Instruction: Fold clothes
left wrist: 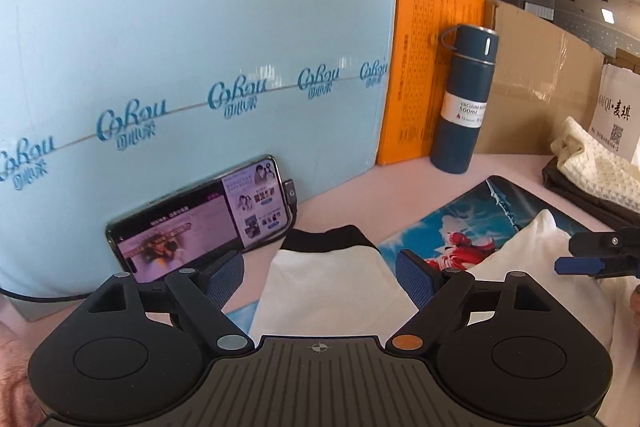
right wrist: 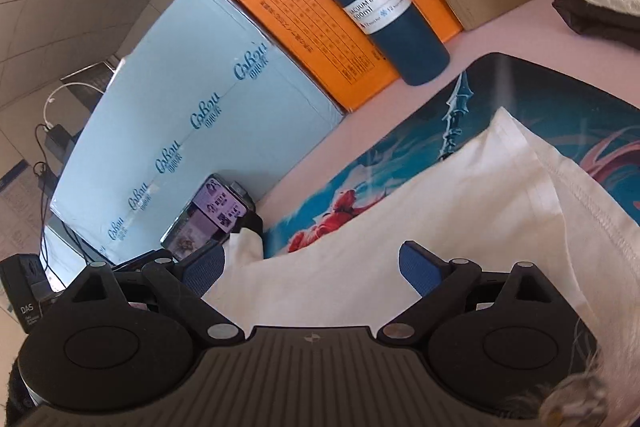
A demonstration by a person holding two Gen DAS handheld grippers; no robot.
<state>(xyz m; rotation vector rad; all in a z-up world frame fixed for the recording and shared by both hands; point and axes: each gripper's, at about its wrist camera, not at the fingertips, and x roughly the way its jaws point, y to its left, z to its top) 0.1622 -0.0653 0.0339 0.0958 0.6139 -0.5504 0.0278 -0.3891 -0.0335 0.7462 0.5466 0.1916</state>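
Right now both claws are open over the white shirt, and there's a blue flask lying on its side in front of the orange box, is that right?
Not quite. The flask stands upright, as the left wrist view shows. The rest holds: it is blue, in front of the orange box, and the left claw and right claw are both open over the white shirt.

A white T-shirt (left wrist: 332, 291) with a black neckband lay in the lower centre of the left wrist view, spread partly over a blue printed mat (left wrist: 472, 223). In the right wrist view the same garment filled the lower right, its stitched hem running diagonally. Folded clothes (left wrist: 592, 167), cream knit upon dark fabric, sat stacked at the right edge.
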